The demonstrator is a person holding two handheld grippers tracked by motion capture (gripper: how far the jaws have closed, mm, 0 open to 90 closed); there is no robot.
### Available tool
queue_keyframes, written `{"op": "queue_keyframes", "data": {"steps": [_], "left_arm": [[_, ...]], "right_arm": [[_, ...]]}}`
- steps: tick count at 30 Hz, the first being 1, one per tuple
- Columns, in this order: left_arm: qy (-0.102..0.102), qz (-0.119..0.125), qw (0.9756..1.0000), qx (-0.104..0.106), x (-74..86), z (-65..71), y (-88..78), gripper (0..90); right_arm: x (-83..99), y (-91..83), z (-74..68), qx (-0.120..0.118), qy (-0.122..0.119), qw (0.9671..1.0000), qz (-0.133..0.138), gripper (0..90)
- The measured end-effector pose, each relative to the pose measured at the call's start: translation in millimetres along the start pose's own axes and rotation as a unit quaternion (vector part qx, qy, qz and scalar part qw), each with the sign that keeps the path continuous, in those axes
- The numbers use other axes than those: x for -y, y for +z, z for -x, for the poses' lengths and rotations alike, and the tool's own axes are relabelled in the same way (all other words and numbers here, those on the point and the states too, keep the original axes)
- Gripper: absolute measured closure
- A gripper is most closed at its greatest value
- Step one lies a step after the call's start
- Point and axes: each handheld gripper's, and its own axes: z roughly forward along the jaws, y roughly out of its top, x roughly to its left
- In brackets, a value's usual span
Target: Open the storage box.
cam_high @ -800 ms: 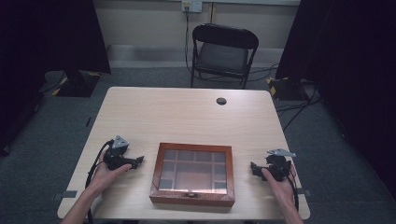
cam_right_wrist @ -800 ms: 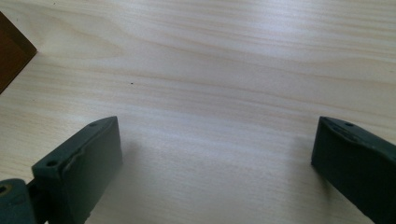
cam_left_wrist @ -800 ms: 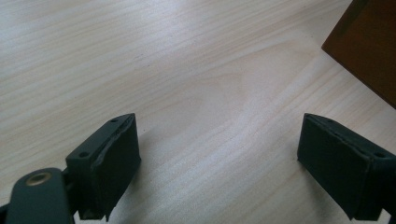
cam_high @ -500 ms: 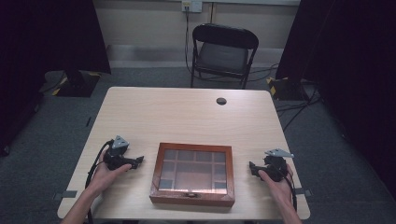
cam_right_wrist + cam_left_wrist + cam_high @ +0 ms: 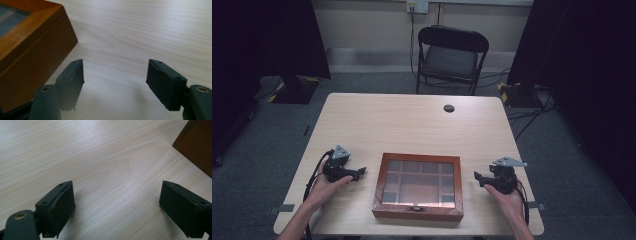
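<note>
A wooden box (image 5: 418,158) with a glass lid over several compartments sits shut near the table's front edge, its latch facing the person. My left gripper (image 5: 361,172) rests on the table to the box's left, pointing toward it, jaws open on bare wood. In the left gripper view the left gripper (image 5: 117,195) has a corner of the box (image 5: 197,150) at the upper right. My right gripper (image 5: 477,177) lies to the right of the box, also open and pointing at it. The right gripper view shows the right gripper (image 5: 115,72) close beside the box's side wall (image 5: 32,57), not touching it.
The light wooden table (image 5: 412,120) has a small dark cable grommet (image 5: 449,108) near its far edge. A black folding chair (image 5: 451,55) stands behind the table. Dark curtains hang on both sides, and cables lie on the grey carpet.
The right gripper has edged slightly toward the box. The left gripper and the box have kept still.
</note>
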Motion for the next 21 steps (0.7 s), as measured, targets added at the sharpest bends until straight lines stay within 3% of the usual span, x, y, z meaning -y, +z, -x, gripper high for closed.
{"op": "queue_keyframes", "data": {"steps": [2, 3, 6, 9, 16, 21], "left_arm": [[0.0, 0.0, 1.0, 0.0, 0.0, 0.0, 0.0, 12.3], [0.0, 0.0, 1.0, 0.0, 0.0, 0.0, 0.0, 12.3], [0.0, 0.0, 1.0, 0.0, 0.0, 0.0, 0.0, 12.3], [0.0, 0.0, 1.0, 0.0, 0.0, 0.0, 0.0, 12.3], [0.001, 0.0, 1.0, -0.001, 0.0, 0.0, -0.1, 12.4], [-0.001, 0.001, 1.0, -0.002, 0.2, 0.4, 0.1, 12.4]], "right_arm": [[-4.8, -5.0, -4.4, -0.026, 0.003, 0.9996, -0.007, 39.7], [-4.8, -5.0, -4.4, -0.026, 0.003, 0.9996, -0.007, 39.7], [-9.7, -10.7, -9.3, -0.055, 0.002, 0.9985, -0.001, 46.7], [-17.5, -17.6, -15.6, -0.089, -0.013, 0.996, 0.004, 49.2], [-29.6, -29.2, -27.2, -0.129, -0.023, 0.9912, 0.011, 50.7], [-38.1, -34.8, -44.6, -0.161, -0.033, 0.9864, 0.011, 52.3]]}}
